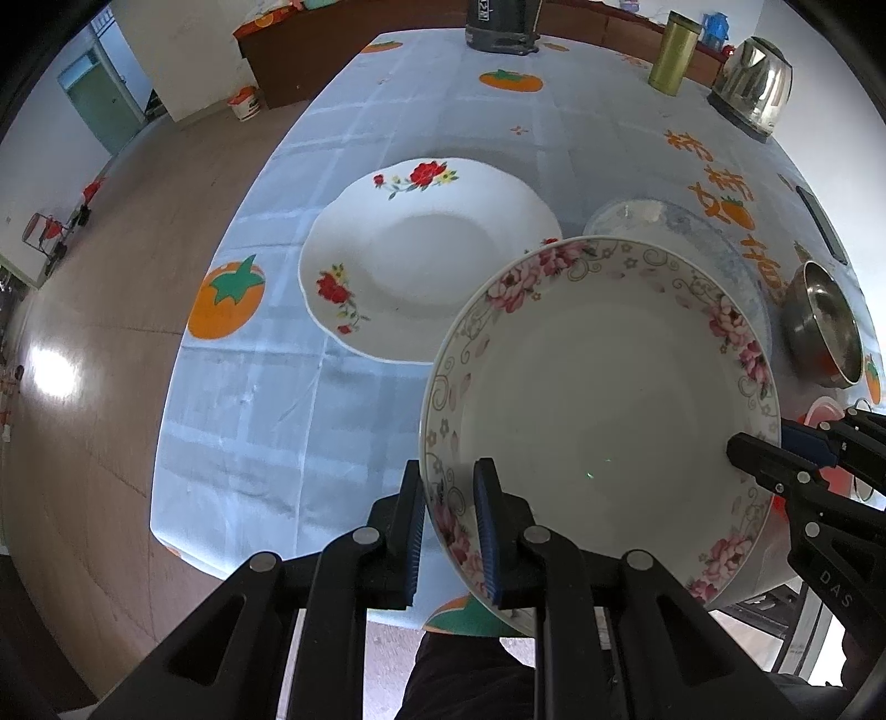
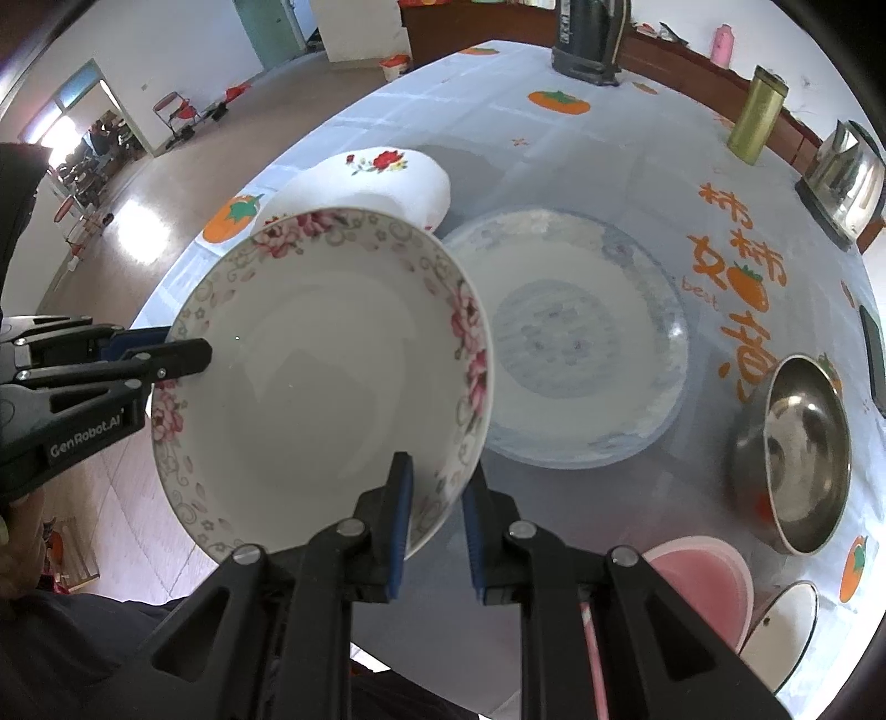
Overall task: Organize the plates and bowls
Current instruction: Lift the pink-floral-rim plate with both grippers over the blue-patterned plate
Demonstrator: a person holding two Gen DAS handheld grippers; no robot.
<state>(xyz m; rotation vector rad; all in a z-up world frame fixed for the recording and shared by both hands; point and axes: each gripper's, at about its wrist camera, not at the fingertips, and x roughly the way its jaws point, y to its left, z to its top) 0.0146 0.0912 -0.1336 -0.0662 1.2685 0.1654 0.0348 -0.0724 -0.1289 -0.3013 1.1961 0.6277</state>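
Two grippers [image 1: 449, 498] [image 2: 437, 493] both clamped on one pink-flowered plate [image 1: 598, 410], above two plates [image 1: 426, 260] [image 2: 581, 354], one steel bowl [image 2: 797, 454]

The pink-flowered plate [image 2: 326, 382] hides part of the red-flowered plate [image 2: 376, 188] behind it.

White plate [image 1: 603, 421] with pink peony rim and grey-gold scrollwork. White scalloped plate [image 1: 426, 260], far left of it, with red roses, green leaves, small yellow flowers. Pale plate [image 2: 565, 338] with faded blue rim and blue centre patch. Tablecloth [image 1: 266, 421] light blue, faint white check, orange persimmons with green tops, orange lettering at right. Steel bowl [image 2: 797, 454] silver. Pink tub [image 2: 703, 570] near right. Olive-gold flask [image 1: 673, 52] far. Gripper pads [image 1: 487, 531] blue on black arms.
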